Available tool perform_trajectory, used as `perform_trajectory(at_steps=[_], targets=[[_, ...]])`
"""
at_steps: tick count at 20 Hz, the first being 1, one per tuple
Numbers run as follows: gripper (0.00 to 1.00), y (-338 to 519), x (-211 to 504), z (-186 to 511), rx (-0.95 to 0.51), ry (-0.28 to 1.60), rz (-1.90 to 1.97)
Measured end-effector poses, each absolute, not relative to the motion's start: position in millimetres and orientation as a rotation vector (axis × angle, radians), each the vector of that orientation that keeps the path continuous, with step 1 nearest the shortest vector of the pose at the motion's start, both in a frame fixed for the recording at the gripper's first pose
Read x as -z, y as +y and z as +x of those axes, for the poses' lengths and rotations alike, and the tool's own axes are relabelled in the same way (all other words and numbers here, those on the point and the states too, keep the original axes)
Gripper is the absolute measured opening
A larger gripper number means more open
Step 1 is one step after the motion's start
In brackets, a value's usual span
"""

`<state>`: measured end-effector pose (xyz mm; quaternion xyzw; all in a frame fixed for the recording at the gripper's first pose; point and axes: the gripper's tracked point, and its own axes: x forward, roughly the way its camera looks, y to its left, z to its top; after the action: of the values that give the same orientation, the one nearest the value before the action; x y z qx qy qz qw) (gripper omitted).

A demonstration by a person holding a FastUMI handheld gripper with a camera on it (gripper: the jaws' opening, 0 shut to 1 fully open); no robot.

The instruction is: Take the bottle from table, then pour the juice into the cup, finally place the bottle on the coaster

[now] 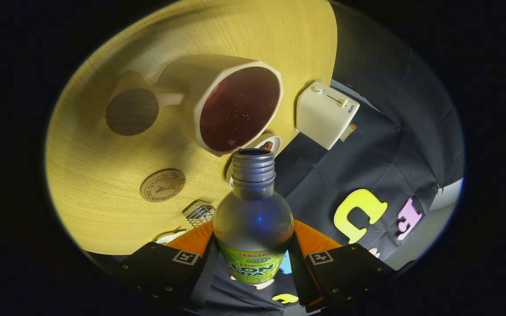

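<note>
So the gripper (253, 263) has its two fingers pinched on the clear plastic bottle with a grey threaded neck (253, 210), one finger pressed to each side of the body down by the label. The bottle sits right between the fingers and sticks out ahead of them toward 12 o'clock, cap off, mouth open. The green and yellow label is partly readable: "SANGARIA" along the top and big letters below that look like "LON" and "SODA", the rest hidden by the fingers.

Just past the bottle mouth, around 11 o'clock, is the cream ceramic cup with a handle (231, 103), holding dark reddish liquid. The cup rim is just beside the bottle opening; can't tell if they touch. Everything looks tilted, so the round light wooden table (103, 184) fills the 9 to 12 o'clock side.

The round cork coaster with a stamped logo (162, 184) lies on the table at about 10 o'clock from the bottle body, apart from the cup. Its ring of writing is too small to read. At 1 o'clock there's a cream plastic box with a lever (325, 115) at the table edge.
</note>
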<state>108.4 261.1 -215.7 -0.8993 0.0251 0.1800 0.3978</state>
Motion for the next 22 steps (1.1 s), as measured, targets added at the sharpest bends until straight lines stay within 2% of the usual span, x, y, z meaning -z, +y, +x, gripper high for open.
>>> perform_trajectory(at_steps=[22], targets=[[0.75, 260, 237, 102, -0.508, 0.136, -2.103]])
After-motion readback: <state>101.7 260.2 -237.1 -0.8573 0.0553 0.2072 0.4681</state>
